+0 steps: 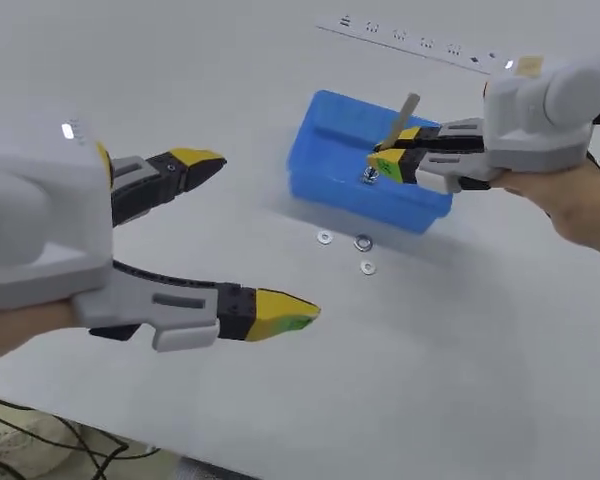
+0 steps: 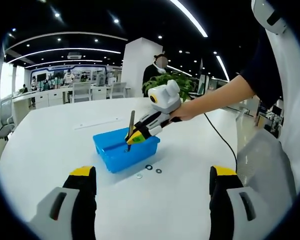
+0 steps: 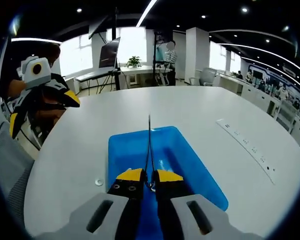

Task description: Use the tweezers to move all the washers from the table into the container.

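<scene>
Tweezers (image 1: 407,112), thin metal, clamped in fingers of right gripper (image 1: 385,163), tips over blue plastic container (image 1: 325,130). Three small silver washers (image 1: 362,243) left on white tabletop (image 1: 180,400) just beside it. Fingers of left gripper (image 1: 255,235) spread wide, empty.

white table (image 3: 190,110) in an open office, dark ceiling (image 2: 140,15), strip lights (image 2: 189,17).

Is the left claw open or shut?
Open. The left claw has its yellow tips far apart, holding nothing.
</scene>
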### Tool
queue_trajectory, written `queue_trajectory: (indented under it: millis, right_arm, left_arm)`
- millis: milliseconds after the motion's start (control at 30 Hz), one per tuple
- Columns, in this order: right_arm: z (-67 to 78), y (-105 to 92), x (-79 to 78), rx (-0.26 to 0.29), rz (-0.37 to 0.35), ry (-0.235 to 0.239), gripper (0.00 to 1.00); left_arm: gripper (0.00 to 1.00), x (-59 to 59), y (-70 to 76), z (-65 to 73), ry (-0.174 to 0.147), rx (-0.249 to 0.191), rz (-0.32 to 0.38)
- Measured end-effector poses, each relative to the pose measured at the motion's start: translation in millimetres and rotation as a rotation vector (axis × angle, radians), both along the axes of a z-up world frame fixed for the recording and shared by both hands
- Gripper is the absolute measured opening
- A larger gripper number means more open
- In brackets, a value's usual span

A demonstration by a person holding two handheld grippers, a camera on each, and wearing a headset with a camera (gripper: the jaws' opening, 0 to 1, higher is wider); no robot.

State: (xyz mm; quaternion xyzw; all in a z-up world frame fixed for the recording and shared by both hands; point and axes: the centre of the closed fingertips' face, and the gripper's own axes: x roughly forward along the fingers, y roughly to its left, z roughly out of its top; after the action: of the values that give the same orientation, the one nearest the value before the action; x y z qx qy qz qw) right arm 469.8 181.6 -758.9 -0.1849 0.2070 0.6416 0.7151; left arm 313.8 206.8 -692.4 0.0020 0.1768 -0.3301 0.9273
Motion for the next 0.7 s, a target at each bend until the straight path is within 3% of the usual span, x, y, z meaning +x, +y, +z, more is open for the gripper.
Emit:
queue_trajectory:
  millis: [133,467,567,700]
  right_arm:
    - [0.9,0.2,0.0,0.011,-0.012,0.009,0.10]
    - [5.0,-0.8,0.2,0.011,-0.020,0.011,0.10]
    - [10.0,-1.6,-2.6,0.010,-0.011,0.006,0.08]
    - [16.0,-2.6,-5.1,-0.001,0.004,-0.021,0.08]
  left_arm:
    - [0.99,-2.2,-2.0,-5.1,0.015,0.016,-0.005]
    - [0.99,-0.3,-9.4,1.5,0.001,-0.002,-0.018]
    - [0.99,2.0,-7.5,1.6,-0.002,-0.006,-0.019]
    - [0.98,15.5,-3.7,7.6,-0.031,-0.016,-0.008]
